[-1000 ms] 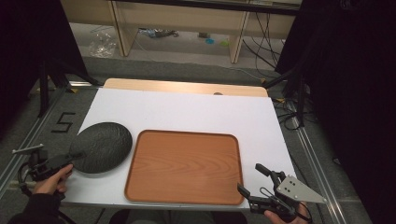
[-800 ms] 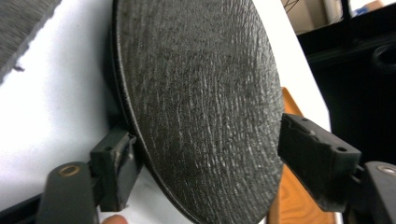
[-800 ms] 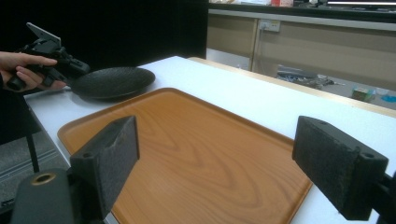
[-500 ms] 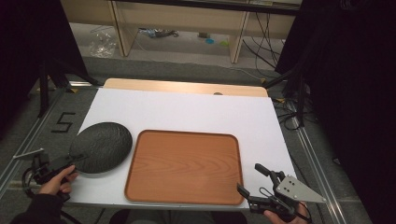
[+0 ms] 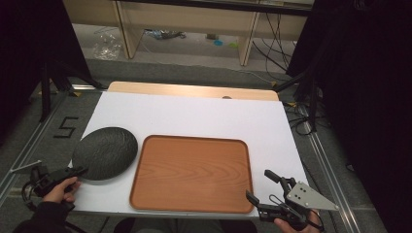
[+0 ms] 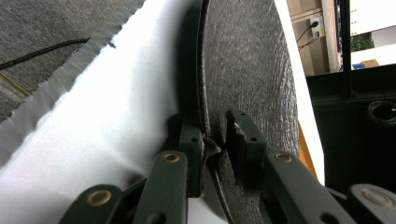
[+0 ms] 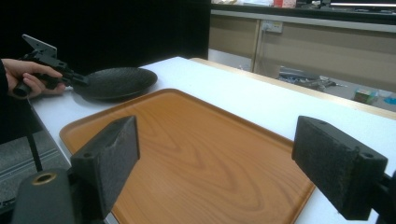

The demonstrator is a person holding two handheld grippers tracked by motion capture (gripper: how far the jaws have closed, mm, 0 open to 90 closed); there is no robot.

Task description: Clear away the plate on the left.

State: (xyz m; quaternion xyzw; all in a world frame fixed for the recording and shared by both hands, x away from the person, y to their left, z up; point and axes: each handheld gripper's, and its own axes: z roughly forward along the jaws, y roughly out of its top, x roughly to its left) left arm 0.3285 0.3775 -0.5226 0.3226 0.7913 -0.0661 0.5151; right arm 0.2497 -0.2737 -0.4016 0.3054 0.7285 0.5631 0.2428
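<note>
text: "5" | form: black tape numeral (image 5: 64,127) | on: grey floor (image 5: 43,145), left of table

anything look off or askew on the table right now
Nothing is spilled or damaged. The one odd spot: the black plate overhangs the table's left edge, with the left gripper straddling its rim, jaws either side. The wooden tray lies flat and empty, and the right gripper is open near its corner.
</note>
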